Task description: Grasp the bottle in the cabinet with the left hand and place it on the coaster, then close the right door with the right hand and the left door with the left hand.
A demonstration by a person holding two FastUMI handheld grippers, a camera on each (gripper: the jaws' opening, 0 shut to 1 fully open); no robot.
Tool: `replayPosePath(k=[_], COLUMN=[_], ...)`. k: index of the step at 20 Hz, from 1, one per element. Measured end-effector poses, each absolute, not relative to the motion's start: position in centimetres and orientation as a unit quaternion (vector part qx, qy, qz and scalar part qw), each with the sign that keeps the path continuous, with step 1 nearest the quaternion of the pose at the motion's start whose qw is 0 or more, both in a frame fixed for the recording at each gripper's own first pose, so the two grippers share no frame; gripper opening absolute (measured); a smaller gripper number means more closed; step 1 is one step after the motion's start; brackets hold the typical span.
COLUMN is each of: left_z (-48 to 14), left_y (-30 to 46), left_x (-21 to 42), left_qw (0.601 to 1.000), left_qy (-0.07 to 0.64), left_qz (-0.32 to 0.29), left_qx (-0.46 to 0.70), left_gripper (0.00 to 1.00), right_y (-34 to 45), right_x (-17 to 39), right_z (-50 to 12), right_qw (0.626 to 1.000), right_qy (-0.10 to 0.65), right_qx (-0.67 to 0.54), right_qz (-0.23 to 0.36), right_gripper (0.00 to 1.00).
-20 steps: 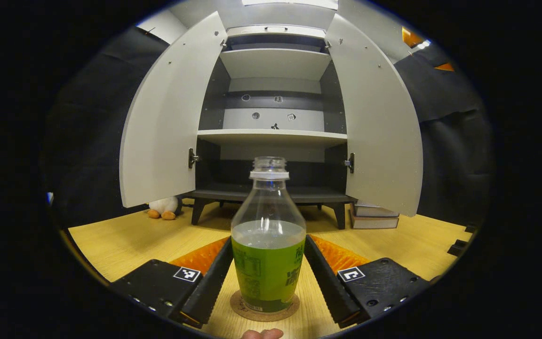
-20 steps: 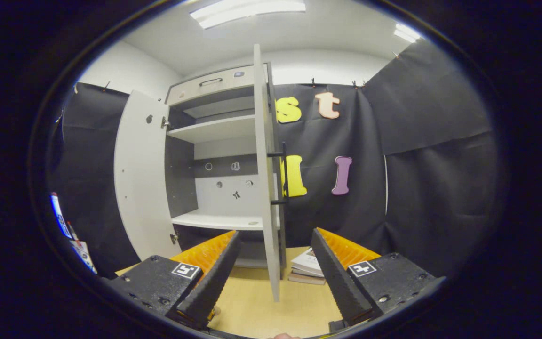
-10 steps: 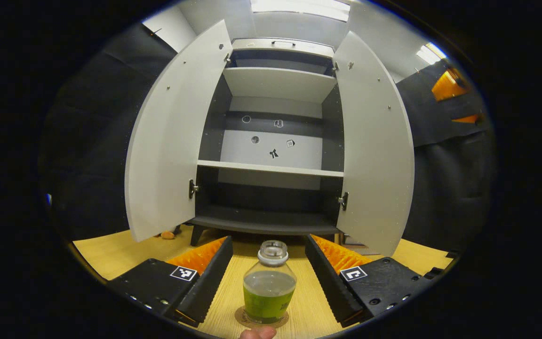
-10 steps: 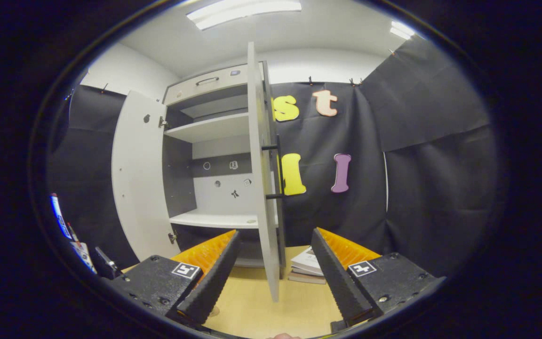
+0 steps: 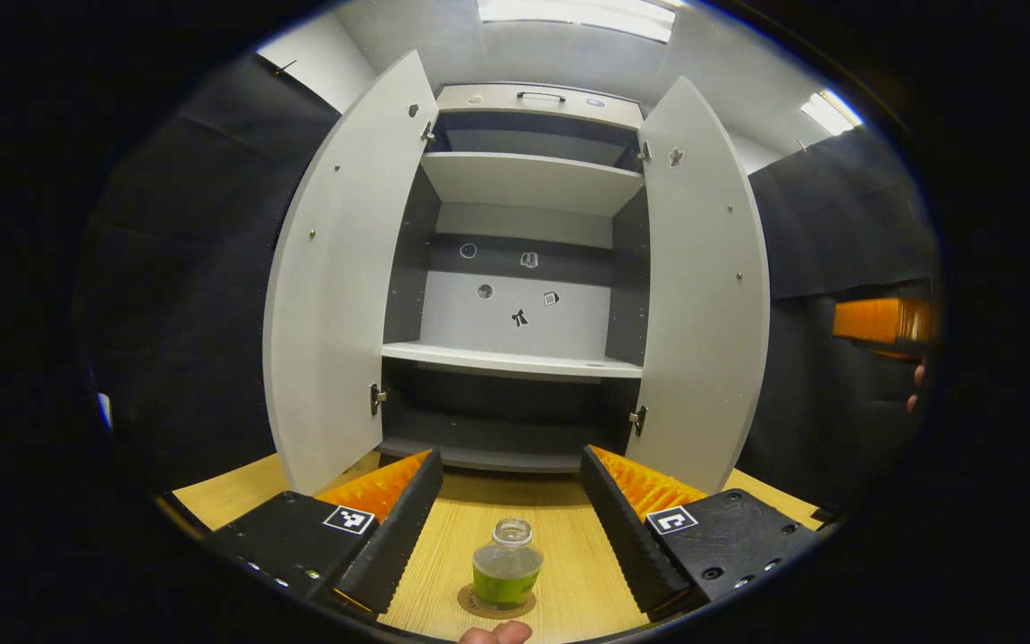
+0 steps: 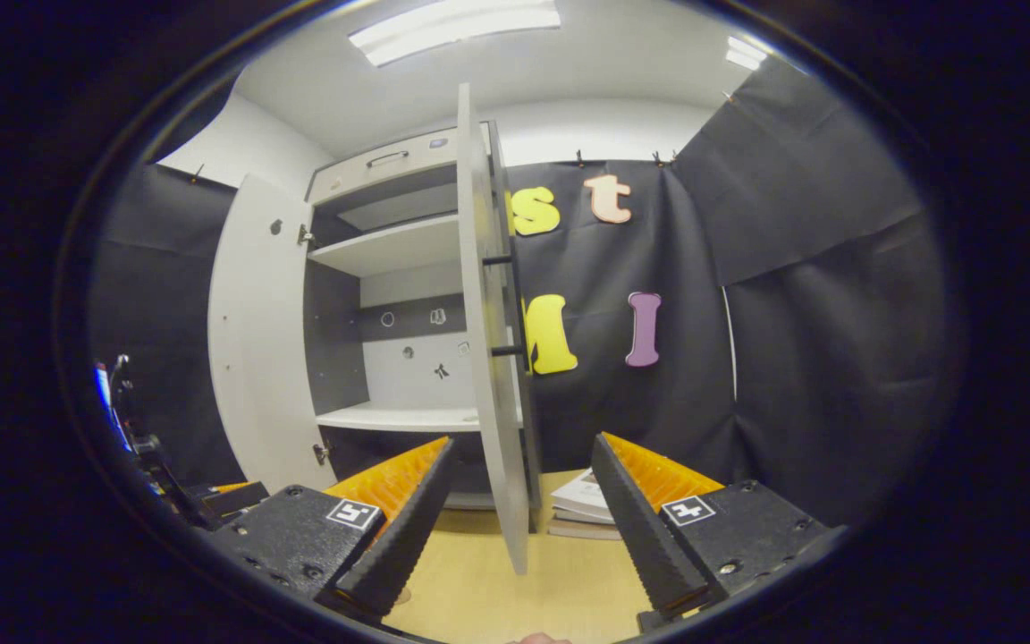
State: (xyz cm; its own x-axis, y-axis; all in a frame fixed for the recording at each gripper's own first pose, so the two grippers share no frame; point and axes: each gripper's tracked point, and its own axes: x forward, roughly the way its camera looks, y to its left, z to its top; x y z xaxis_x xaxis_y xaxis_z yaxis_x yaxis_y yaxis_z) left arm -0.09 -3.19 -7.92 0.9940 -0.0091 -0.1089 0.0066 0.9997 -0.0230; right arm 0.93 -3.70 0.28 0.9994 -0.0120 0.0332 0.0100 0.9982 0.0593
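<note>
A clear bottle with green liquid and no cap stands upright on the round coaster on the wooden top. My left gripper is open, above and behind the bottle, touching nothing. The cabinet has its left door and right door swung open, and its shelves are bare. In the right gripper view the right door is edge-on with its black handle facing right. My right gripper is open just before that edge. The right gripper also appears far right in the left gripper view.
A stack of books lies on the wooden top behind the right door's lower corner. Black cloth hangs to both sides of the cabinet. A drawer front with a handle tops the cabinet.
My left gripper has drawn back and up from the bottle, which stays on the coaster and looks much smaller. The right gripper has shifted slightly, with the door edge a little farther left.
</note>
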Motion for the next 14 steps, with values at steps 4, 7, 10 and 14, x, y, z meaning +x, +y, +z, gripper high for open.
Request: replayPosePath(k=[4,7,10,14], left_z=[-6.2,-5.4,-5.0,-4.5], left_y=[-3.1,-2.9,-2.9,-2.8], left_x=[-0.3,-0.1,-0.3,-0.6], left_qw=[0.998,0.999,0.999,0.999], left_qy=[0.054,0.050,0.049,0.048], left_qz=[0.004,0.010,0.011,0.016], left_qx=[-0.019,-0.010,-0.003,-0.010], left_gripper=[0.95,0.94,0.95,0.95], right_y=[-3.9,-5.6,-7.4,-8.1], right_x=[1.2,2.6,4.8,8.1], right_z=[-2.6,0.8,6.1,11.0], right_qw=[0.998,0.998,0.997,0.996], right_qy=[0.005,-0.029,-0.075,-0.089], right_qx=[0.064,0.051,0.022,0.008], right_qz=[-0.001,-0.001,0.003,0.015], right_gripper=[0.99,0.99,0.99,0.96])
